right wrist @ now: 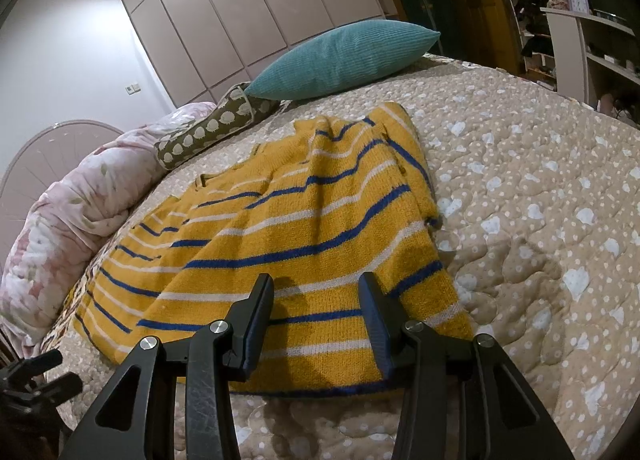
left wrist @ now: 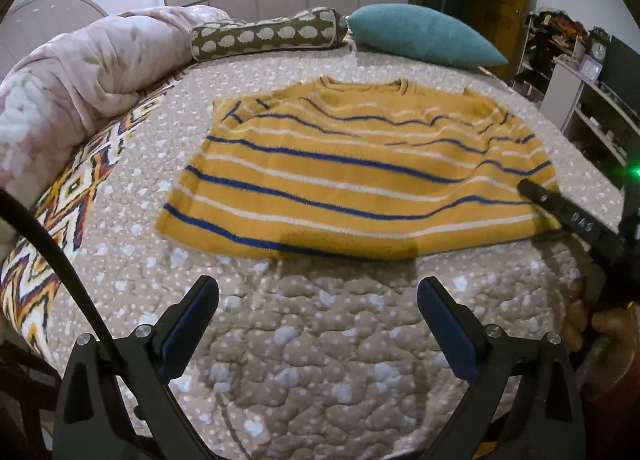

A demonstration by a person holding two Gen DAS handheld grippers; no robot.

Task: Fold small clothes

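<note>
Sweater [left wrist: 352, 175], yellow with blue and white stripes, lay spread flat on the dotted bedspread [left wrist: 320, 340] in my left wrist view, its hem nearest me. My left gripper [left wrist: 318, 324] hung over bare bedspread just short of that hem, jaws wide apart and holding nothing. At the right edge I saw my right gripper [left wrist: 532, 189] reaching onto the sweater's near right corner. Behind lay a teal pillow [left wrist: 420, 35], a patterned bolster [left wrist: 268, 37] and a pink quilt [left wrist: 80, 71].

In my right wrist view, my right gripper [right wrist: 316, 300] sat over the sweater [right wrist: 280, 227] near its hem, jaws part open with the knit between them; I could not tell whether the pads pinched it. The far side was rumpled.
</note>
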